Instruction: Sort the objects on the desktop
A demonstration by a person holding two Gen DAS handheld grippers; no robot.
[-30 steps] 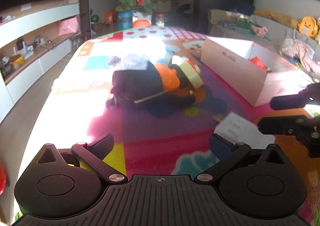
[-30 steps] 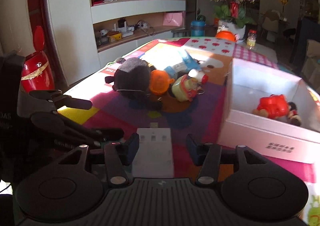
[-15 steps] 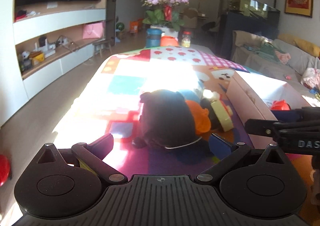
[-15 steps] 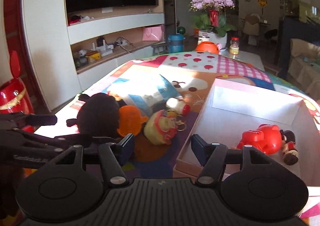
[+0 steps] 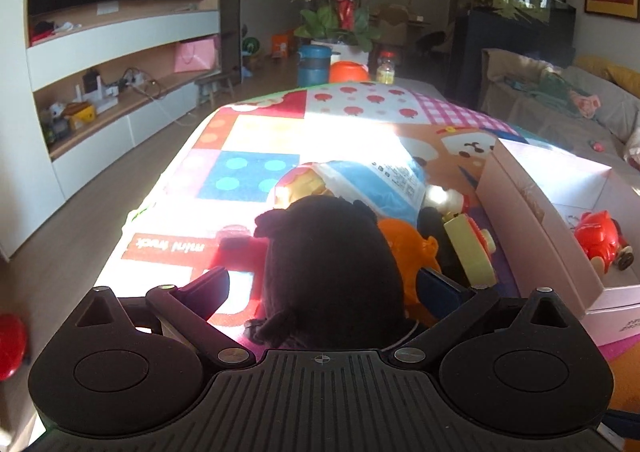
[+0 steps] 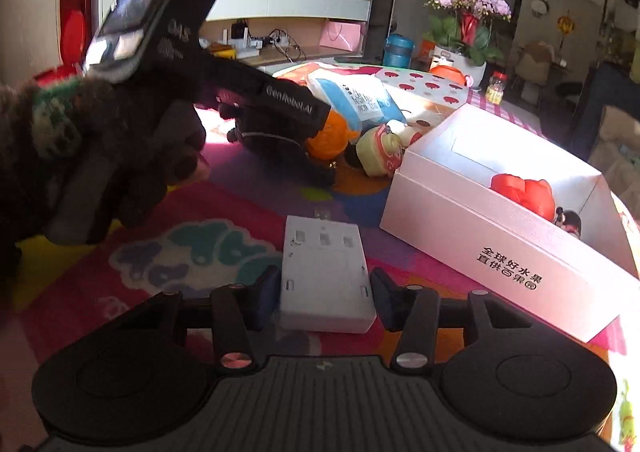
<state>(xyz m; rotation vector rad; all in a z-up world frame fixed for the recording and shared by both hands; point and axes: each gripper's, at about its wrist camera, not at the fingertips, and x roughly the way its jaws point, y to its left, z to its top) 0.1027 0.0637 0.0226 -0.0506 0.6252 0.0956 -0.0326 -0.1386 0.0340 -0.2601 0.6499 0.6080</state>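
Observation:
A black plush toy (image 5: 332, 268) lies on the colourful mat between the spread fingers of my open left gripper (image 5: 326, 290); it also shows in the right wrist view (image 6: 276, 140). Beside it lie an orange toy (image 5: 408, 248), a cream-and-red figure (image 5: 472, 248) and a blue-white packet (image 5: 376, 182). My right gripper (image 6: 324, 294) is open, its fingers on either side of a white flat charger block (image 6: 324, 276) on the mat. A white box (image 6: 508, 252) holds a red toy (image 6: 524, 192).
The left gripper's body and a gloved hand (image 6: 120, 156) fill the left of the right wrist view. A flower pot (image 5: 344, 12), blue container (image 5: 314, 64) and small jar (image 5: 386, 72) stand at the table's far end. A sofa (image 5: 560, 92) is on the right.
My left gripper has advanced until the black plush sits between its fingers. My right gripper has dropped back and down over the white charger block.

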